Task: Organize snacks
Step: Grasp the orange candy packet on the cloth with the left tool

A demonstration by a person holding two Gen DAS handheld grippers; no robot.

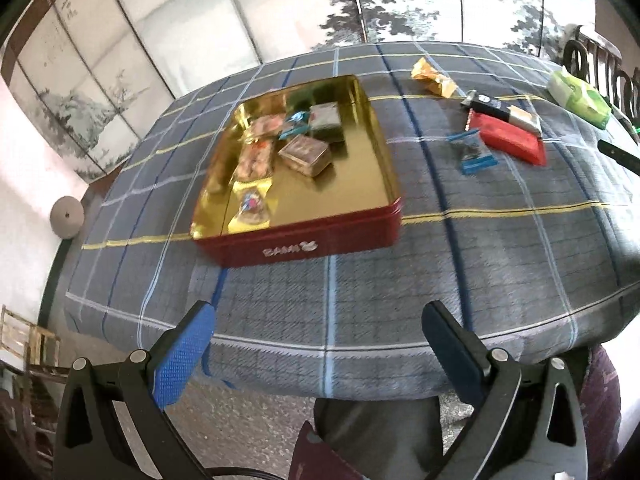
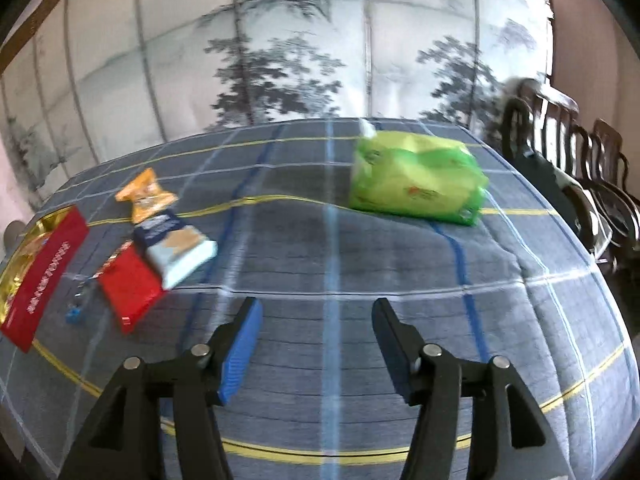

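From the left wrist we look across the tabletop [image 1: 400,288] from its near edge, tin [image 1: 296,240] close ahead. Right wrist sits lower, over the cloth. Both views share the red packet [image 1: 508,138] [image 2: 130,284] and orange wrapper [image 1: 434,76] [image 2: 146,196].

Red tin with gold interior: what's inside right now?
Inside the red tin with gold interior: several wrapped snacks clustered toward its left and back, including a square foil-wrapped block and a blue-ended candy. Anything beneath them is covered.
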